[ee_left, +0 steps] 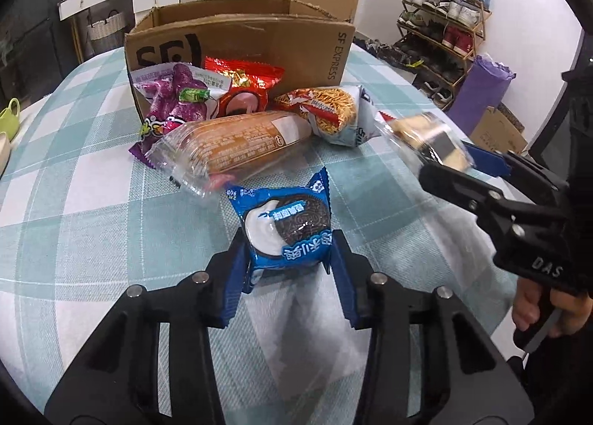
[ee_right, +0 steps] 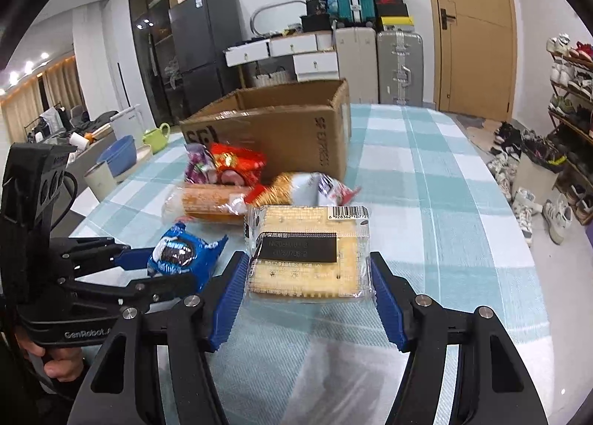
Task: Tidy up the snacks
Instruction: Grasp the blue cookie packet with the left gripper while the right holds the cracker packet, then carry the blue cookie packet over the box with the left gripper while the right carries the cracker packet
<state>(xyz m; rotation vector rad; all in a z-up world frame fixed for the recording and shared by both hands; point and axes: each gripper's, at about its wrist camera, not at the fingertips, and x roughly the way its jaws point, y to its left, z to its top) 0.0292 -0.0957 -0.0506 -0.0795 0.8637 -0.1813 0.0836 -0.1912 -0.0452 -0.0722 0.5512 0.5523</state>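
Note:
My left gripper is shut on a blue Oreo packet, held above the checked tablecloth; it also shows in the right wrist view. My right gripper is shut on a clear-wrapped cracker pack, seen blurred in the left wrist view. An open cardboard box stands behind a pile of snacks: a purple packet, a red packet, a long orange roll and a noodle snack bag.
The table has a teal checked cloth. A green teapot, a blue bowl and a cup sit at its left edge. Shoe racks stand to the right, suitcases and a door behind.

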